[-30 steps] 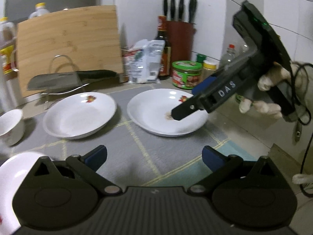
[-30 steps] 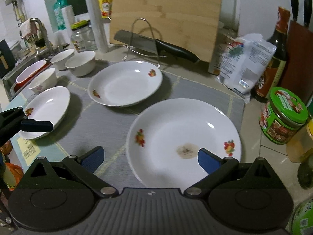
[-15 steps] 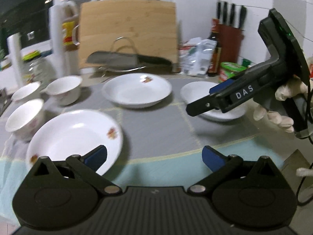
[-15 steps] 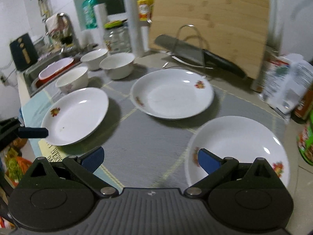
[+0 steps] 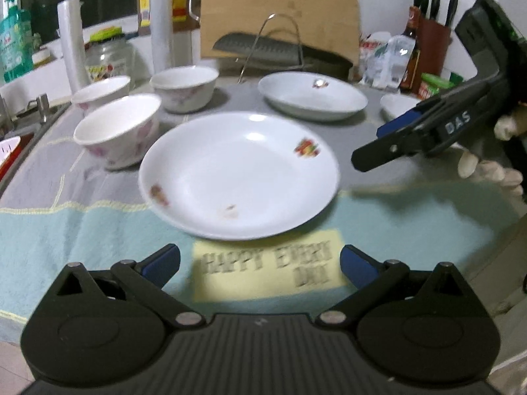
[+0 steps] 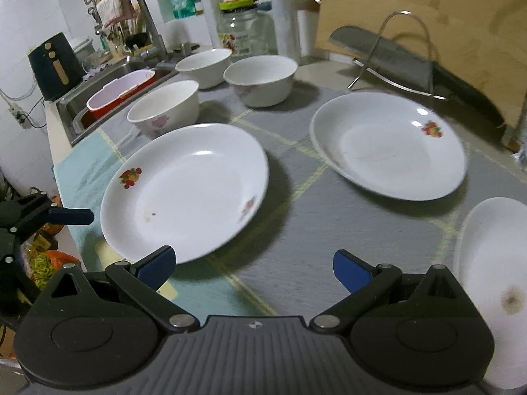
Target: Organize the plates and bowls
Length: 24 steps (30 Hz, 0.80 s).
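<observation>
Three plates [image 6: 184, 191] spread flat on mat [image 6: 329, 230], bowls [image 6: 260, 80] behind | both grippers, left [image 5: 260, 260] and right [image 6: 252, 263], wide open, empty | risk: near plate overhangs mat edge, clumsy pinch could tip it off

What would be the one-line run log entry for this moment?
left claw: open, empty | right claw: open, empty | nearest plate: on mat, ungrasped | bowls: unstacked
</observation>
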Tool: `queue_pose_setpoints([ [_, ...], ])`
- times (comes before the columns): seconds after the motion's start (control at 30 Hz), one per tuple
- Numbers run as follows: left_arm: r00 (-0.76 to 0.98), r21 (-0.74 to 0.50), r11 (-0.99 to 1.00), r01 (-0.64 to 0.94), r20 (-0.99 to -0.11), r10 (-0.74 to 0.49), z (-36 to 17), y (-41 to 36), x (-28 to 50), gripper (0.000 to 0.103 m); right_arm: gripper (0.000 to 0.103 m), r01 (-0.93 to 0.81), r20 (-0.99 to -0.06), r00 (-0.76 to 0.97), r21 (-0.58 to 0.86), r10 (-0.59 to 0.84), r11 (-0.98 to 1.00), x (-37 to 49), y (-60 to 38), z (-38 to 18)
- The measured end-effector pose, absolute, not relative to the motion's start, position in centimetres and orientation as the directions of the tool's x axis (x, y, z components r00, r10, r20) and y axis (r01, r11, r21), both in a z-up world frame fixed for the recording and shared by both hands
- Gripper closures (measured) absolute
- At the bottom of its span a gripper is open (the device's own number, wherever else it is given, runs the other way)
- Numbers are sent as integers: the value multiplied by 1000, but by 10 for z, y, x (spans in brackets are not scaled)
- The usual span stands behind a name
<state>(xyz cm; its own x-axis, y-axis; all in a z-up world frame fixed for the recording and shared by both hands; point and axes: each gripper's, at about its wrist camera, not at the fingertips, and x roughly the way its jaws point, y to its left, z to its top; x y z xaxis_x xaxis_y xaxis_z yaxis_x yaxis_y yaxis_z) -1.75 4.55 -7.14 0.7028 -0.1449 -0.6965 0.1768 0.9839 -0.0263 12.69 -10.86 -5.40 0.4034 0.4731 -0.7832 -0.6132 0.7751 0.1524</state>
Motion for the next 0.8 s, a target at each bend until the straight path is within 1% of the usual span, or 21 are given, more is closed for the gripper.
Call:
queue_pose_setpoints([
  [0.2,674,-36,974,225,-716,-182,-86,64,-6,1,0,-613,-793,380,170,476,772,121,-88,-60],
  [0.4,686,17,960,278,-704,-186,-90,64,4,0,0,-609,-806,358,181,471,772,119,-79,-68],
  [0.8,703,14,948,319,-674,-227,-93,75,23,0,0,-589,-805,307,258,508,766,134,-69,-79],
])
